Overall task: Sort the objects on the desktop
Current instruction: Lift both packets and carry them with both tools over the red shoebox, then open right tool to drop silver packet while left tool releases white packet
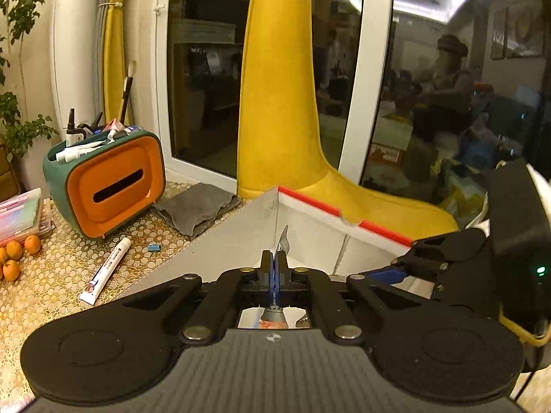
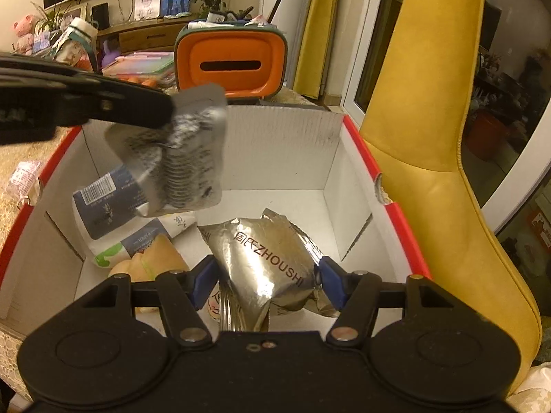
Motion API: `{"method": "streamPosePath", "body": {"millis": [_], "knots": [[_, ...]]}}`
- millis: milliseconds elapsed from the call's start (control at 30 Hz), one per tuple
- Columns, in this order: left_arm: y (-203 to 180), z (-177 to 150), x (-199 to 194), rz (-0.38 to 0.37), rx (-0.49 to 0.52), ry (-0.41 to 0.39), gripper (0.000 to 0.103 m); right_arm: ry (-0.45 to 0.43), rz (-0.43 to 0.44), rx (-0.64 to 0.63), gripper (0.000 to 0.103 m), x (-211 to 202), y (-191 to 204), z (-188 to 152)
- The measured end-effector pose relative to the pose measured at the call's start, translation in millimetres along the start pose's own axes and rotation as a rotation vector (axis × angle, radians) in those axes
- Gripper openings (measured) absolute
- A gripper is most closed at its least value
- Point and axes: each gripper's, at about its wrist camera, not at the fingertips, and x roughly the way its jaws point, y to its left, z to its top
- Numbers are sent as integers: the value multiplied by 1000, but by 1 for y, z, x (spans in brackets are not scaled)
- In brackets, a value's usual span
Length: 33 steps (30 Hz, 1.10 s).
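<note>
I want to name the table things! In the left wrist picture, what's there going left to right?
Small orange fruits → white toothpaste tube → small blue eraser-like block → crumpled grey cloth → white cardboard box with red rim.

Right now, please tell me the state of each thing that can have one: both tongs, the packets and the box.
Left tongs: shut on the grey packet.
Grey packet: held in the air over the box.
Right tongs: closed on the silver pouch.
Silver pouch: gripped at both sides, low in the box.
Box: open at the top, several packets inside.
Organiser: upright, top full of tubes and pens.
</note>
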Motion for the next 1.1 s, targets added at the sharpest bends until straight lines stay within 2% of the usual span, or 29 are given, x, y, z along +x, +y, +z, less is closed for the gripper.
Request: {"method": "streamPosePath", "body": {"millis": [100, 233, 333, 467, 567, 733, 1100], "knots": [[-2, -4, 9, 19, 25, 21, 0, 10, 3, -7, 63, 4, 2, -2], [-10, -9, 18, 41, 111, 38, 0, 24, 1, -22, 63, 10, 5, -4], [-13, -11, 25, 44, 118, 60, 0, 27, 5, -29, 64, 11, 7, -4], [-12, -12, 30, 36, 82, 83, 0, 33, 5, -42, 64, 12, 7, -5], [-9, -9, 34, 2, 30, 110, 1, 36, 9, -44, 65, 12, 6, -6], [-13, -11, 35, -39, 20, 143, 2, 42, 22, -55, 67, 10, 6, -9], [-20, -12, 20, -47, -9, 138, 5, 2, 52, -60, 75, -13, -2, -14]]}}
